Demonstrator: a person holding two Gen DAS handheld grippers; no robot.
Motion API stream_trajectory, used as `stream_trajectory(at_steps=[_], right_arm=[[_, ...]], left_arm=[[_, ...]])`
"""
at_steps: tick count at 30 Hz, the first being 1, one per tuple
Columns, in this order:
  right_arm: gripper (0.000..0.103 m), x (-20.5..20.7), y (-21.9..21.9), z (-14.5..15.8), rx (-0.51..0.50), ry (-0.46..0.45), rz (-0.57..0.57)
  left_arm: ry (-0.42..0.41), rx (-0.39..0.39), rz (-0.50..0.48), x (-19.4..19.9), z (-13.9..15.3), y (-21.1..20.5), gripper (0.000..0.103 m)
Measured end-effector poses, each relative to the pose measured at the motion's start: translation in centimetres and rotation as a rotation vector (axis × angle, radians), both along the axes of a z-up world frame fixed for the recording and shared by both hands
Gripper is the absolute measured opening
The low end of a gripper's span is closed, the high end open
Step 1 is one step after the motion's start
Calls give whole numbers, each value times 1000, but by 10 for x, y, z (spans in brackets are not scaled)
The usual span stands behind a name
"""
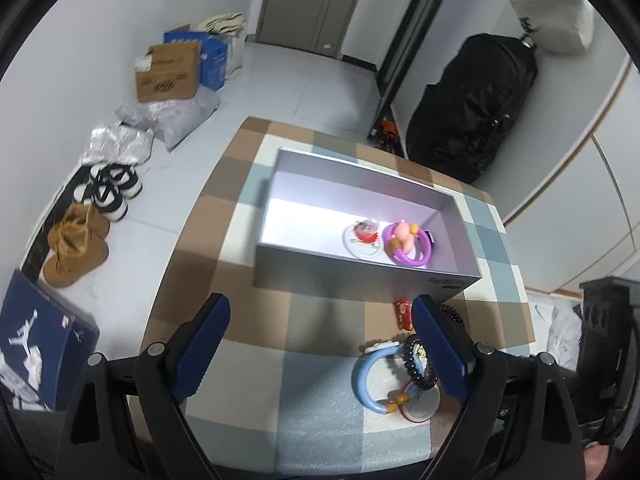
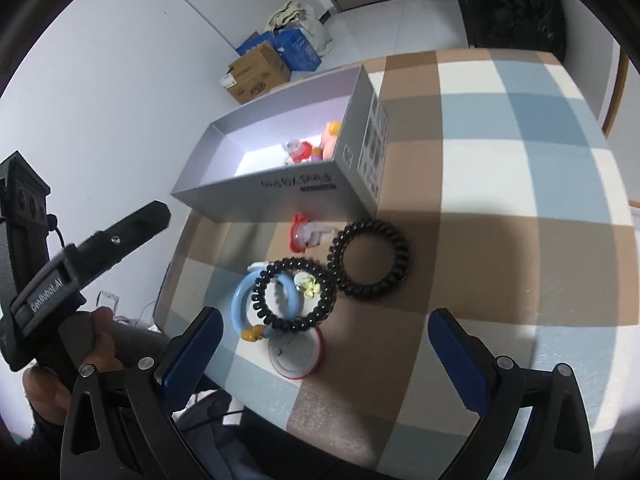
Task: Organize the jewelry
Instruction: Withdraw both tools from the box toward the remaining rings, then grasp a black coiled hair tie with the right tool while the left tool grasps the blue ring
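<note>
Left wrist view: the left gripper stood wide open and empty above the checked cloth; the grey box already held a purple bracelet and a red-and-white piece. Right wrist view: the right gripper, also open and empty, hovered near the loose pile, showing what the other view hid: two black coil bands, separate and fully visible. Judged step: selecting the next piece; closing on one coil seemed required.
</note>
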State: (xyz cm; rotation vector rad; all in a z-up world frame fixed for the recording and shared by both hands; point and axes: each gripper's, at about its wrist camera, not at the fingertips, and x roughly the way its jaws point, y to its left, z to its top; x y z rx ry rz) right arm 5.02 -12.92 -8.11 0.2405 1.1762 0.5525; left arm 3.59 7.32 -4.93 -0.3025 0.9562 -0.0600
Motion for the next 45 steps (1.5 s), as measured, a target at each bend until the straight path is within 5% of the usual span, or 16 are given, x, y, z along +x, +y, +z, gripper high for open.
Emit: stream_trajectory(at_steps=[17, 21, 26, 28, 45], right_arm=[[88, 4, 40, -7, -110, -70, 24], [68, 2, 47, -6, -165, -110, 14], [61, -4, 56, -7, -242, -161, 32], [51, -4, 54, -7, -234, -160, 32], [43, 0, 29, 13, -104, -163, -41]], left_arm=[[24, -15, 44, -3, -4, 23, 89], [25, -19, 40, -3, -5, 23, 89], [28, -22, 37, -3, -5, 25, 89], [31, -23, 36, -2, -6, 24, 89], [35, 93, -58, -4, -13, -3, 89]])
